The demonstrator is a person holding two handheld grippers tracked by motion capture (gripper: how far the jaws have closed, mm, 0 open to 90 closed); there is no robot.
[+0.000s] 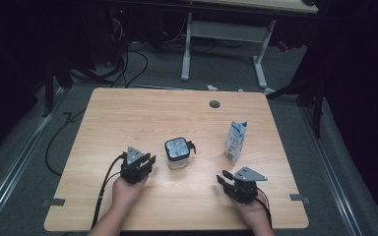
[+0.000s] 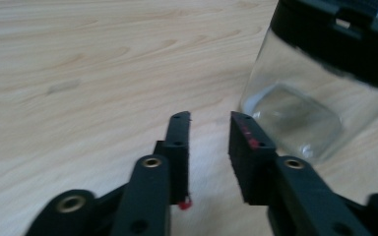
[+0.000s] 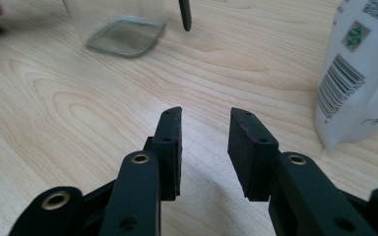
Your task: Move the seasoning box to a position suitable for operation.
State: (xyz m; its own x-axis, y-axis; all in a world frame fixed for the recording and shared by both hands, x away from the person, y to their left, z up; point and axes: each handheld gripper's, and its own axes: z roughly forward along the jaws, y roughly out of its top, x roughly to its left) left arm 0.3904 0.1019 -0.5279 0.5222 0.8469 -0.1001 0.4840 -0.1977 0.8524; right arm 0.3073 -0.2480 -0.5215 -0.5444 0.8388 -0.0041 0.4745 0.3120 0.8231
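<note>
A clear square jar (image 1: 177,153) with a black clip lid stands near the middle of the wooden table (image 1: 128,113). A white and blue carton (image 1: 236,141) stands upright to its right. My left gripper (image 1: 149,159) rests on the table just left of the jar, its jaws a little apart with nothing between them. In the left gripper view the gripper (image 2: 209,118) points past the jar (image 2: 305,98), which stands close at the right. My right gripper (image 1: 223,177) lies below the carton, open and empty. In its own view the right gripper (image 3: 206,113) faces bare wood, with the carton (image 3: 354,78) at right and the jar (image 3: 123,29) farther off.
A round cable hole (image 1: 214,104) sits near the table's far edge. Grey tape strips mark the left (image 1: 54,202) and right (image 1: 299,198) front edges. Beyond the table are a white desk frame (image 1: 226,34) and cables on the dark floor.
</note>
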